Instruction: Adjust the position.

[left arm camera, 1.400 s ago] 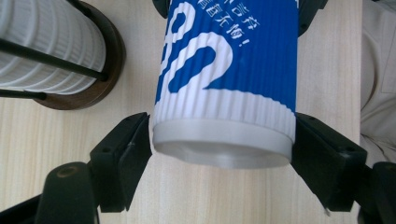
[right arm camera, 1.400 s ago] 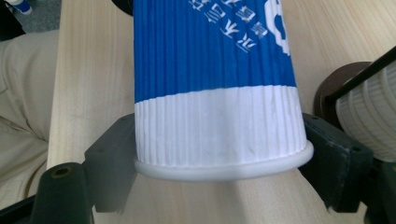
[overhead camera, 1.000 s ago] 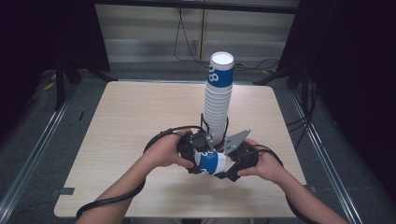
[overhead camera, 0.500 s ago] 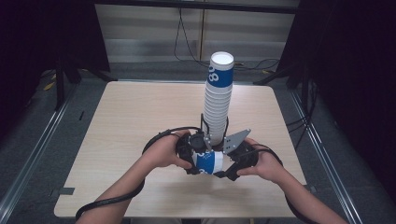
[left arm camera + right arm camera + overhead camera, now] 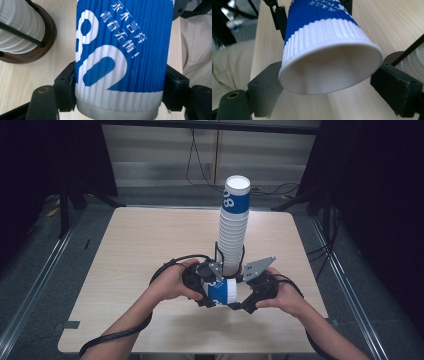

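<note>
I am holding a single blue-and-white paper cup on its side between my two hands, low over the near half of the tabletop, just in front of the tall cup stack that is standing in its wire holder on a dark round base. My left hand-held gripper is pinching the cup near its closed bottom end, both black pads pressing on the ribbed wall, and its jaws have just been closing a little further onto it. My right hand-held gripper is sitting at the cup's open rim, with its jaws standing on either side of the mouth; the near pad looks as if it is touching the rim, the far one looks a shade apart, so I cannot tell whether it is really gripping. As I am judging it, one cup is already free of the stack and in my hold, so the separating part is looking done. What is remaining is passing it fully from one hand to the other or turning it upright, and then setting it down on the bare tabletop or onto the stack; which of these is coming I cannot tell. The stack itself is standing straight and untouched behind my hands.
</note>
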A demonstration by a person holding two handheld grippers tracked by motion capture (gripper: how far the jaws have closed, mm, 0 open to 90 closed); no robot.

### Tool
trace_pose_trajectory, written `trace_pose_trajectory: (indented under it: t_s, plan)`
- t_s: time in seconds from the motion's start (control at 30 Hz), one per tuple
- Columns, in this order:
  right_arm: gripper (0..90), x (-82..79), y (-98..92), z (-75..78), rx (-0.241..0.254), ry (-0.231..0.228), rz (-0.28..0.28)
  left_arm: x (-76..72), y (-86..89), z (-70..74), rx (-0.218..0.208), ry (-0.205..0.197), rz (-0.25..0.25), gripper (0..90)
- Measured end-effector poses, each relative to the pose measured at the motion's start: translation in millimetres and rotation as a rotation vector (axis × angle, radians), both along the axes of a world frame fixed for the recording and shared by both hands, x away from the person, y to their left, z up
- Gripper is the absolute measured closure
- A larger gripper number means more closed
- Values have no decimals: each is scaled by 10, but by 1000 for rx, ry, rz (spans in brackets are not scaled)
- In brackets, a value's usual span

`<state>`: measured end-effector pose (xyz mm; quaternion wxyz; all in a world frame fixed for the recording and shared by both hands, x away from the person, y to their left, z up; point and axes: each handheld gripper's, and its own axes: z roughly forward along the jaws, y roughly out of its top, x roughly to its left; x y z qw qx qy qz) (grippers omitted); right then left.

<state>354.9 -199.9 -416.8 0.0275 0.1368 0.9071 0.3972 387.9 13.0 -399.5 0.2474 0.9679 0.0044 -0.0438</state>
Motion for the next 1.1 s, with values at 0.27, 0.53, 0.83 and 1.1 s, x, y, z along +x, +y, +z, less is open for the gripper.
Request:
trace_pose_trajectory:
  t_s: [0.27, 0.53, 0.83, 1.1]
  plan:
    - [114, 7, -97, -26, 74, 27, -45, 42, 129, -15, -73, 29, 42, 286]
    - [117, 13, -148, -28, 151, 51, -73, 82, 192, -59, -126, 59, 51, 285]
    - [116, 1, -135, -43, 165, 52, -72, 86, 199, -80, -142, 70, 51, 284]
    - [116, -1, -140, -43, 170, 56, -77, 83, 218, -114, -164, 81, 64, 284]
